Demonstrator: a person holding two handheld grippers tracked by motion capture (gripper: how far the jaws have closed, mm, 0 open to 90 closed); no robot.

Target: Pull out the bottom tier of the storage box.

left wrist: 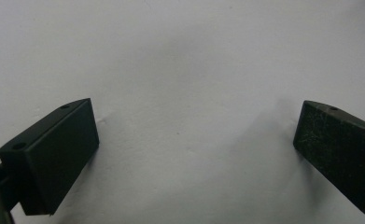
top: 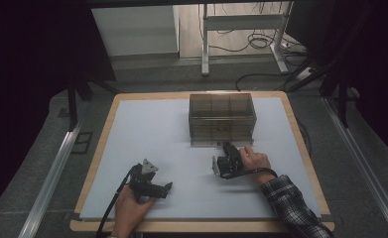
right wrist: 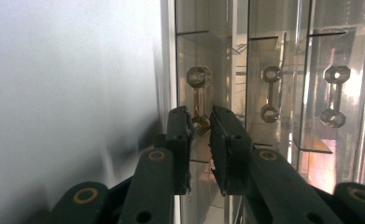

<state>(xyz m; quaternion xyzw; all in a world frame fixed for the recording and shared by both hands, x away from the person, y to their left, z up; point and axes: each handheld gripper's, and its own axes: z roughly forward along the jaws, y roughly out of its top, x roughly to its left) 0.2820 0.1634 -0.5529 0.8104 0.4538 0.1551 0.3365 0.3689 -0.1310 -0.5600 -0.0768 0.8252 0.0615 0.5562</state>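
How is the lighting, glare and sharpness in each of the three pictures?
High view: dim, dark corners, sharp enough. Left gripper view: soft shadows under both jaws on the white table surface, slightly blurred. Right gripper view: bright reflections on the clear drawer box, near jaws soft.

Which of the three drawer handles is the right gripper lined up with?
The leftmost handle in the right gripper view; the right gripper has its jaws around its lower end.
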